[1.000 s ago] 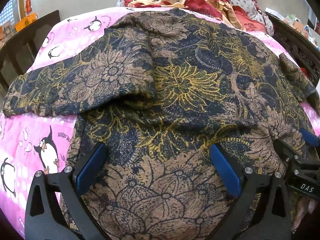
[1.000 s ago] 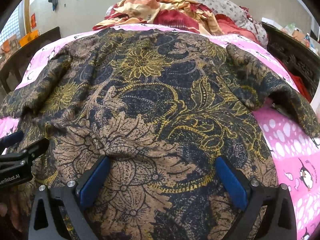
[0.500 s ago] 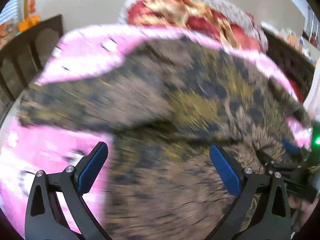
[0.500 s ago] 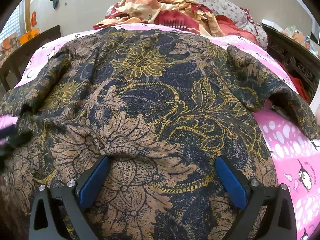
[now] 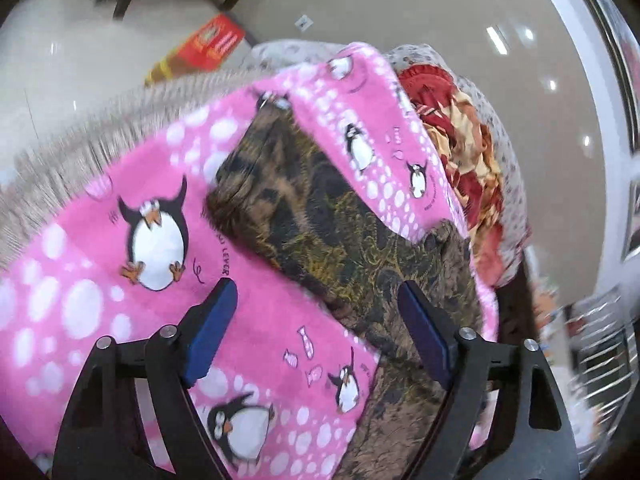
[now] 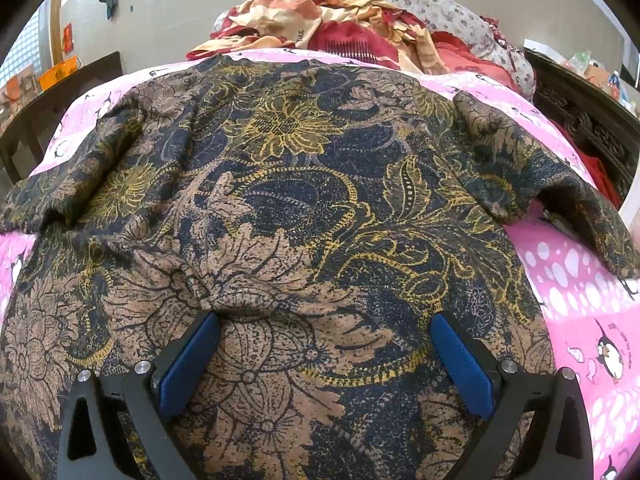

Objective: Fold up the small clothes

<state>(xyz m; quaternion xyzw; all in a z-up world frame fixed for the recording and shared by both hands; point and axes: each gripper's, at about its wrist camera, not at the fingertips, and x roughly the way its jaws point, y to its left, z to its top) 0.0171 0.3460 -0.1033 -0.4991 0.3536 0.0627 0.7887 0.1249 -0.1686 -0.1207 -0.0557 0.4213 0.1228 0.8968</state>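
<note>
Garment [image 6: 288, 208] lengthwise toward far pillows [image 6: 400, 4]

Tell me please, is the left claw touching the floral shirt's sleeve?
Apart. The left wrist view shows the open left claw above the pink blanket, short of the sleeve.

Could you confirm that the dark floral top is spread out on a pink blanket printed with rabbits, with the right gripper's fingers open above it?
Not quite: the pink blanket is printed with penguins, not rabbits, as the right wrist view shows at its right edge. The rest holds: the dark floral top is spread on it, and the right gripper has its fingers open above the cloth.
</note>
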